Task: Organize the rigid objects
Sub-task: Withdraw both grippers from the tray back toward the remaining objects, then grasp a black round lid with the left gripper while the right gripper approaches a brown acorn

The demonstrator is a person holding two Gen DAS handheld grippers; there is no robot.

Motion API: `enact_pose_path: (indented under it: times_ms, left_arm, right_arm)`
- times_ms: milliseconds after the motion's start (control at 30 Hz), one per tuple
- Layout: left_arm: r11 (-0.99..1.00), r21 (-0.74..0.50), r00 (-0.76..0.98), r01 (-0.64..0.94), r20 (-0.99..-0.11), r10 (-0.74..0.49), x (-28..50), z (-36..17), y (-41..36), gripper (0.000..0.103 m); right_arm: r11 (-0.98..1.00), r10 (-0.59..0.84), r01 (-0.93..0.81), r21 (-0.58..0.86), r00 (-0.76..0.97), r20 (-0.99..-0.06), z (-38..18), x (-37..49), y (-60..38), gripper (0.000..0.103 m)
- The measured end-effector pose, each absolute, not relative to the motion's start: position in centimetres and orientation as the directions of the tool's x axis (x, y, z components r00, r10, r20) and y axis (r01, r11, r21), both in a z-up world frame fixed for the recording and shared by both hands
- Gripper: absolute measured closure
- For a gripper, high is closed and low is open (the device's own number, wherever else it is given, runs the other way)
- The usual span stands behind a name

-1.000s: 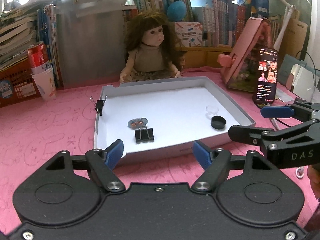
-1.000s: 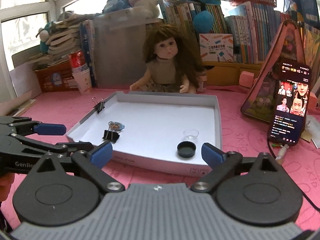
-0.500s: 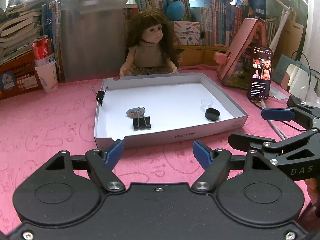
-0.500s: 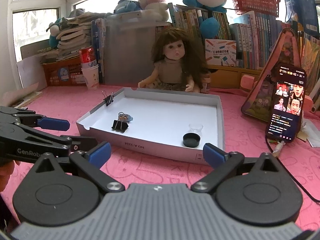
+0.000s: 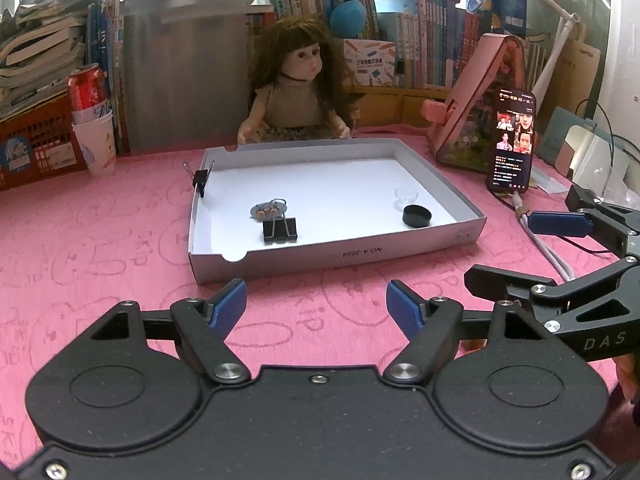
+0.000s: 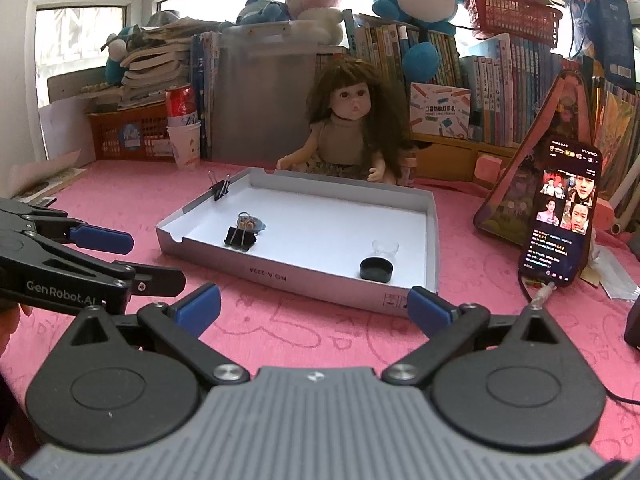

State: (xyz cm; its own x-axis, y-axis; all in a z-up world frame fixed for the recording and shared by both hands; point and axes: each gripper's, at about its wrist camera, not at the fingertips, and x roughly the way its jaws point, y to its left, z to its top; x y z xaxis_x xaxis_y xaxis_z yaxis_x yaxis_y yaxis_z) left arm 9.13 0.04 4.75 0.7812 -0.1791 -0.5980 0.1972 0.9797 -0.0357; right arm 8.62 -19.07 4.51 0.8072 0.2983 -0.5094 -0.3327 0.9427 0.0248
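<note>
Pulled back from the tray (image 5: 420, 244) since a second ago, both grippers, left (image 5: 316, 300) and right (image 6: 314, 306), now short of its near wall. Fingers wide, holding nothing. Inside: binder clip (image 5: 280, 230) left, black cap (image 5: 417, 216) right.

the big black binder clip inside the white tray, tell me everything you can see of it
The large black metal binder clip lies inside the shallow white cardboard tray, near its front left part. Its two silver wire handles are folded together and point toward the doll side, reaching over a small grey oval trinket right behind it. It rests on the tray floor, clamped on nothing visible. Neither hand-held gripper touches it.
</note>
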Motion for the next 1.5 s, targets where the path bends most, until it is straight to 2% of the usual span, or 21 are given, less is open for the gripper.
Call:
enact_pose_path:
  times_ms: [1133,1500]
  left_arm:
    - [0.983,-0.042,0.744,0.180,-0.648,-0.164,6.3,2.2,0.7,0.028]
    - [0.981,-0.039,0.728,0.192,-0.664,-0.169,4.8,1.3,0.6,0.028]
  right_arm:
    - [0.936,0.298,-0.352,-0.003,0.796,-0.527,2.5,5.2,-18.4,0.000]
    - [0.941,0.298,-0.337,0.034,0.776,-0.555,1.4,4.4,-18.7,0.000]
